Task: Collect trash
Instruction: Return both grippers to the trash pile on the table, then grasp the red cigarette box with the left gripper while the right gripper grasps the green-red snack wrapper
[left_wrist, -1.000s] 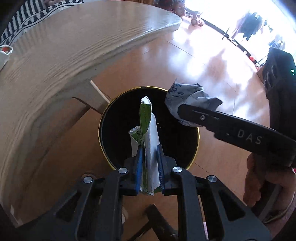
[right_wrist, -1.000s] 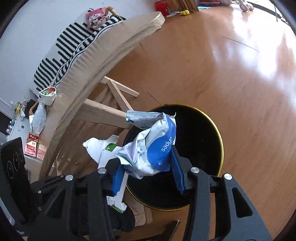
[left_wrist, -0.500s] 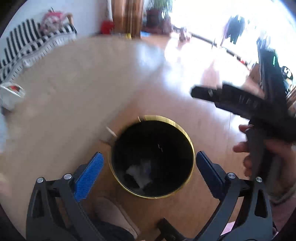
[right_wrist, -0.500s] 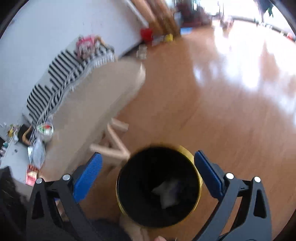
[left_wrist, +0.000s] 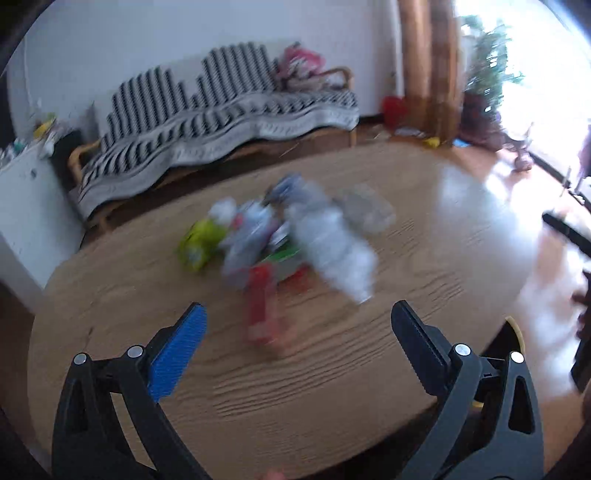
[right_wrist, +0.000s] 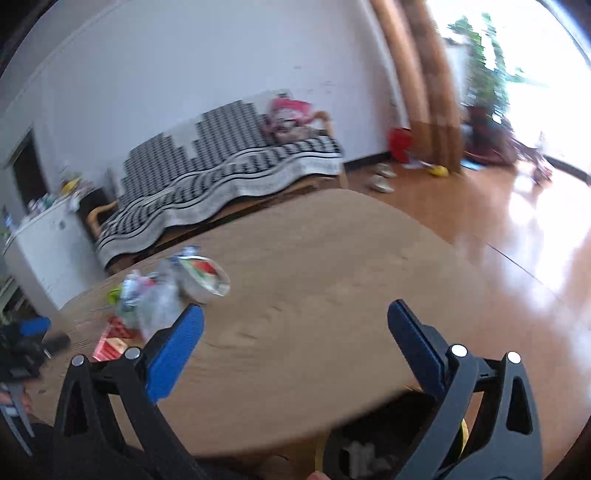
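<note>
Trash pile (left_wrist: 280, 240) lies blurred on the desk (left_wrist: 332, 369) ahead of your left tool (left_wrist: 297, 321); both tools' jaws have just sprung apart, empty; right tool (right_wrist: 295, 321) likewise.

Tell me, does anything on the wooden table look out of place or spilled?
Yes. A heap of trash lies scattered across the middle of the wooden table: crumpled wrappers, a clear plastic bottle, a red packet. Blur hides any spill.

Matt grained wood table (left_wrist: 332, 369), glossy wooden floor (right_wrist: 517, 258)
</note>
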